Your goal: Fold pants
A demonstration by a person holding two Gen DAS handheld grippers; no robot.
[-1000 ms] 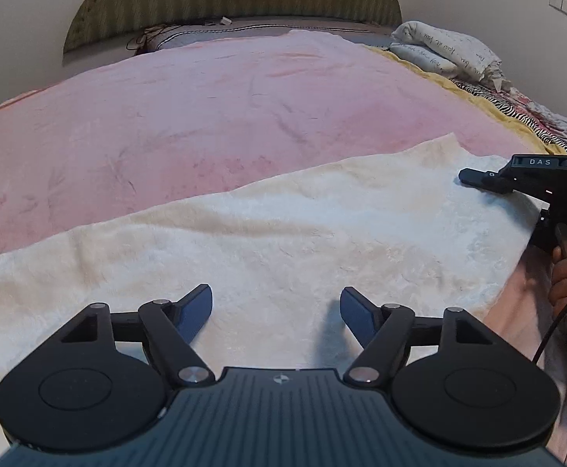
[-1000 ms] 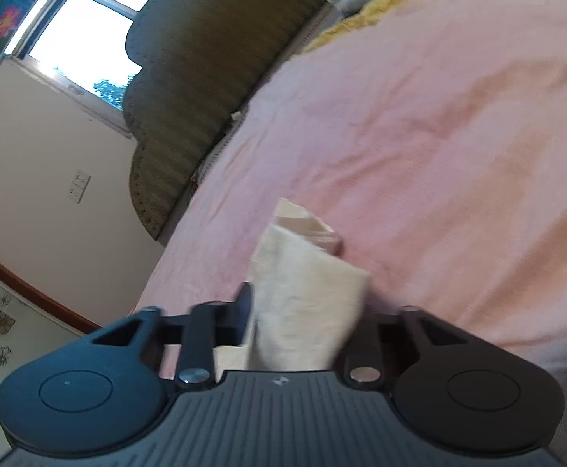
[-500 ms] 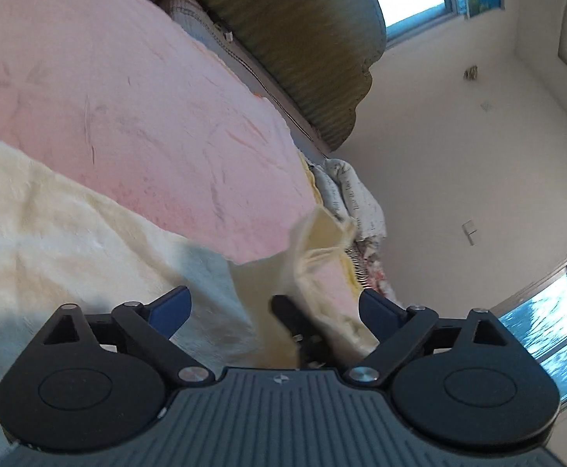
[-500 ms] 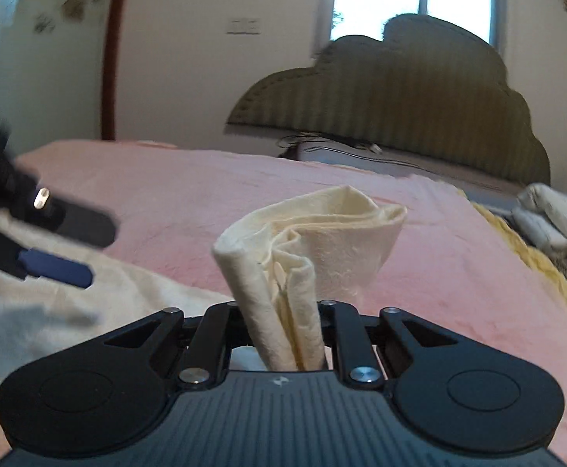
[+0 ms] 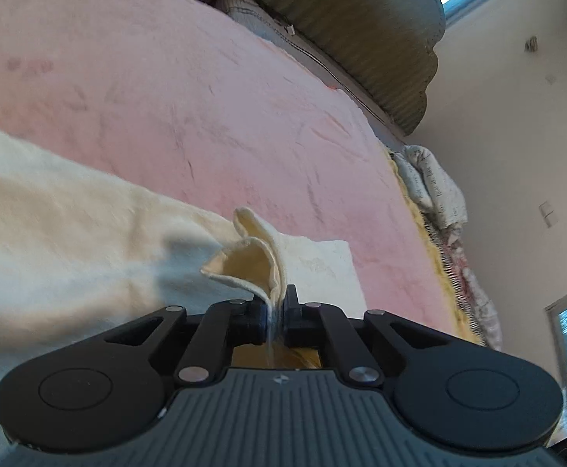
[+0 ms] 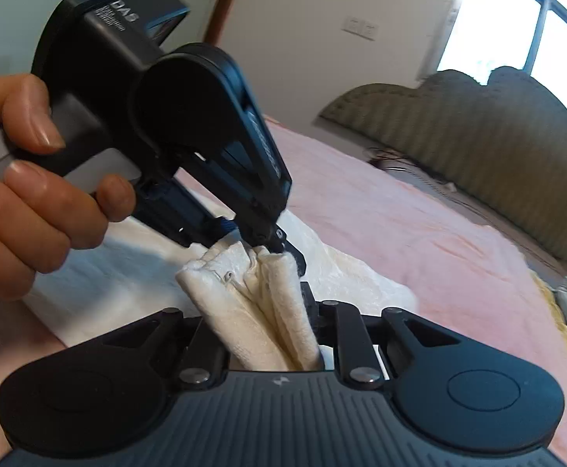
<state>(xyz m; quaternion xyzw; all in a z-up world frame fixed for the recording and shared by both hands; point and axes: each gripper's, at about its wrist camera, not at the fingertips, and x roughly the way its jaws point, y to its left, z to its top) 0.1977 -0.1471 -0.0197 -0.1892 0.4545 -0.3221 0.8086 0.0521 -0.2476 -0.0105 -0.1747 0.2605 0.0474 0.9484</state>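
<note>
Fold in progress, not complete. Left gripper (image 5: 274, 317) has just closed on a bunched corner of the cream pants (image 5: 69, 241); right gripper (image 6: 267, 334) is clamped on the same bunch. Remaining cloth lies spread on the pink bed (image 5: 166, 97), unfolded

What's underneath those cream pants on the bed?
The cream pants lie on a pink blanket covering the bed. Whatever is below that blanket stays hidden.

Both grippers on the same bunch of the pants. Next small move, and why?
Probably open the right gripper: the left gripper has just closed on the same gathered edge of the cream pants, so the handover looks done.
</note>
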